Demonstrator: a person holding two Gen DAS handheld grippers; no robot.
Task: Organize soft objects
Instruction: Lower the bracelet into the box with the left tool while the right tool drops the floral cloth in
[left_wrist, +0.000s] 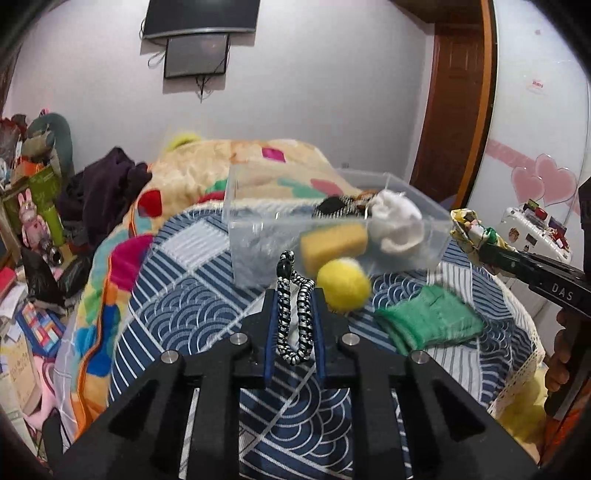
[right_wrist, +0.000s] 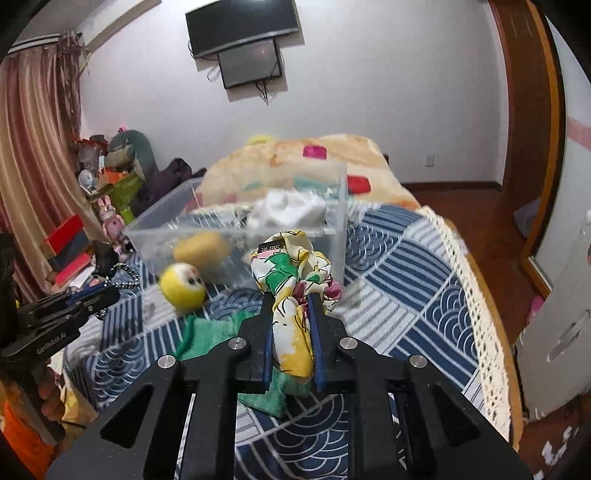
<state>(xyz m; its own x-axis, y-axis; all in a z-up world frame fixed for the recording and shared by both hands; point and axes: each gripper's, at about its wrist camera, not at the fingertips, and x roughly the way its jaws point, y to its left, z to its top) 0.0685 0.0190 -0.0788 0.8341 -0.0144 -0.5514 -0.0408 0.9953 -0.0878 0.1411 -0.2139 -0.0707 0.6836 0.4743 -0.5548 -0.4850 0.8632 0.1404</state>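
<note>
Right now both grippers are clamped on soft things above a bed spread with a navy and white patchwork quilt (left_wrist: 207, 295) of wave and stripe prints, edged with cream lace on its right side. Gripped between the blue pads of the left gripper (left_wrist: 294, 295) is a braided black-and-white hair tie (left_wrist: 293, 321), a ropy loop whose knotted end pokes up past the fingertips. Pinched in the same way by the right gripper (right_wrist: 291, 301) is a glossy scrunchie (right_wrist: 295, 273) of crumpled fabric printed in yellow, green, white and pink, with a small dark label on top; its lower part bulges between the pads. Beyond them sits a clear plastic bin (left_wrist: 258, 229), rectangular with thin rigid walls, holding a porous yellow sponge (left_wrist: 334, 243) shaped like a block, a rumpled white cloth (left_wrist: 397, 221) and some dark patterned items at the back that are too blurred to tell. Just in front of the bin lies a fuzzy yellow ball (left_wrist: 343, 286); the right wrist view shows a white patch and dark dots on it, smeared by blur. A folded green knitted cloth (left_wrist: 430, 319) lies flat on the quilt near the ball, its near edge hidden under the right gripper in that gripper's own view. At the frame edges each hand holding the other gripper is cut off.
</note>
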